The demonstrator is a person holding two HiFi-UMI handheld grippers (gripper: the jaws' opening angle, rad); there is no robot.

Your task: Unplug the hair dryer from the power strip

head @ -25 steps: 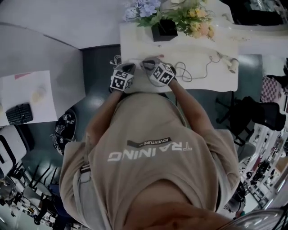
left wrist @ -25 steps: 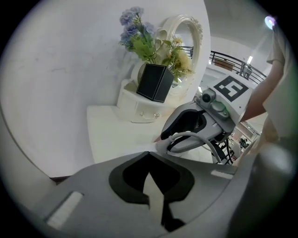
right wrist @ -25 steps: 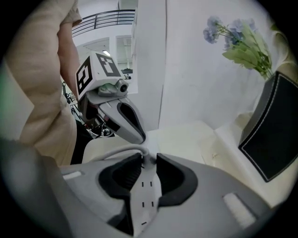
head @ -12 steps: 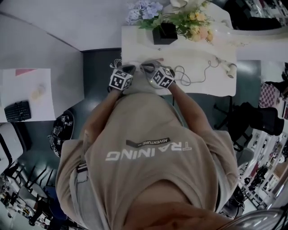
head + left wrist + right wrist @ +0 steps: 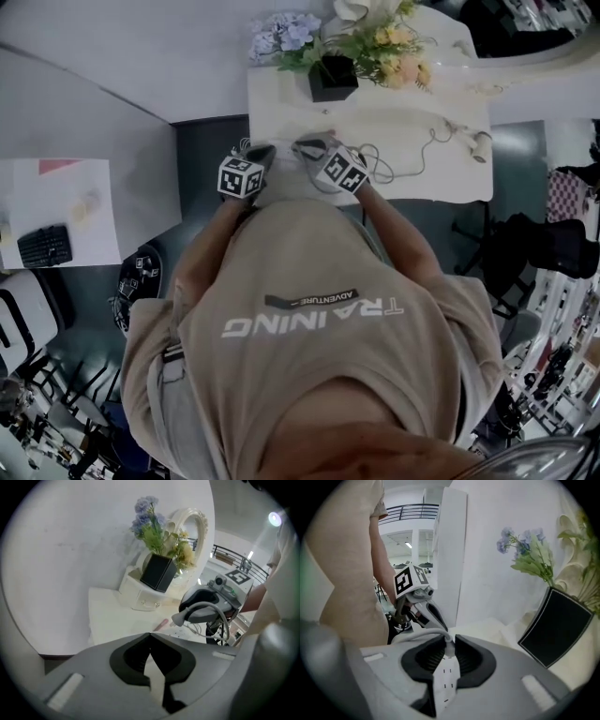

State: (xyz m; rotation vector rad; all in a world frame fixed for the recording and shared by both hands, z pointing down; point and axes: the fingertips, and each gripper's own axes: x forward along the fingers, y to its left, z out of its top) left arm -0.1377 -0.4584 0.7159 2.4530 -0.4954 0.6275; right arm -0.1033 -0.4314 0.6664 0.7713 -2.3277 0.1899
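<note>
Two-handed setup, near left of table (image 5: 394,112): clamps power strip (image 5: 446,677) in right gripper (image 5: 449,644), probably as anchor; holds left gripper (image 5: 150,637) pinched narrow on an unidentifiable pale sliver; leaves hair dryer (image 5: 481,141) far right.

An office-like workspace: a keyboard (image 5: 44,246) on a desk (image 5: 101,239), beside a flower-topped table (image 5: 281,98).
</note>
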